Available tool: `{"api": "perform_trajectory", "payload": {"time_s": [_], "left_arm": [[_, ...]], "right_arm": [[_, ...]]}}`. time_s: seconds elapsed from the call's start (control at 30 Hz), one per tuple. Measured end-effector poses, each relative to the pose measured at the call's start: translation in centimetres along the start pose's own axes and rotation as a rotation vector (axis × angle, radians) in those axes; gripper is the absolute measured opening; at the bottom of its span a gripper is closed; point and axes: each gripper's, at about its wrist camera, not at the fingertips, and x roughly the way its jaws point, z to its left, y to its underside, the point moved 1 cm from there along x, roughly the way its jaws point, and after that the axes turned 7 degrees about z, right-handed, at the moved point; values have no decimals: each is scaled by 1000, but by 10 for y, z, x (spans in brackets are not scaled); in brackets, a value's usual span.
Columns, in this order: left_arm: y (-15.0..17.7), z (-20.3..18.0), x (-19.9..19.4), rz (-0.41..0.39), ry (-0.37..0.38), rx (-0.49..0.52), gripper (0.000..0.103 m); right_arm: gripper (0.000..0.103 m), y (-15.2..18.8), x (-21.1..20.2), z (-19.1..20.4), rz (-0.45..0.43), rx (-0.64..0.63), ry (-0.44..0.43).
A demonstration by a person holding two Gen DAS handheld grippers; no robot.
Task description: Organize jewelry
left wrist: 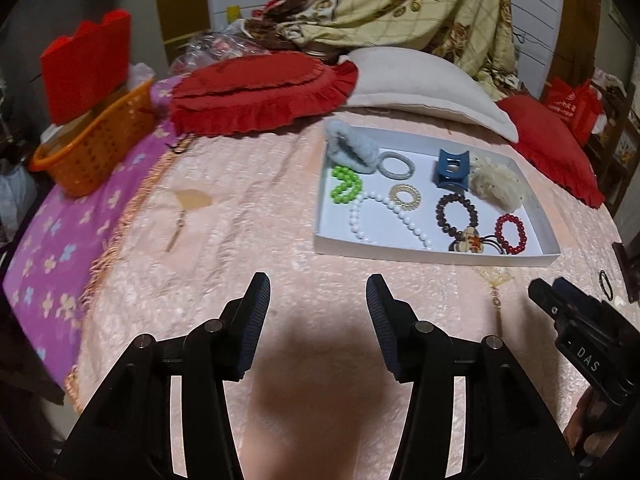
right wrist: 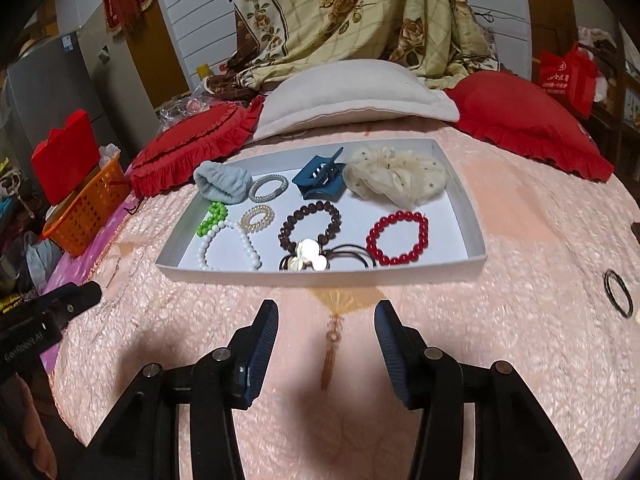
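A shallow white tray lies on the pink bedspread. In it are a green bead bracelet, a white pearl string, a brown bead bracelet, a red bead bracelet, a blue claw clip, a cream scrunchie, a fuzzy pale-blue band and several hair ties. A black hair tie lies on the bedspread right of the tray. My left gripper and right gripper hover open and empty, short of the tray's near wall.
An orange basket with a red box stands at the bed's left edge on a purple sheet. Red frilled cushions and a white pillow lie behind the tray. A floral blanket hangs at the back.
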Motion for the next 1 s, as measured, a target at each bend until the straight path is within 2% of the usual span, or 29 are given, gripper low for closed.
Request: {"api": "perform_trajectory", "payload": {"time_s": [0.43, 0.83, 1.0], "left_arm": [[34, 13, -34, -51, -26, -40, 50], [59, 20, -77, -154, -15, -90, 50], [70, 22, -93, -197, 3, -101, 60]], "right_arm": [[48, 32, -21, 13, -6, 6, 16], [48, 58, -44, 17, -35, 51, 45], [48, 70, -51, 17, -34, 81, 72]]}}
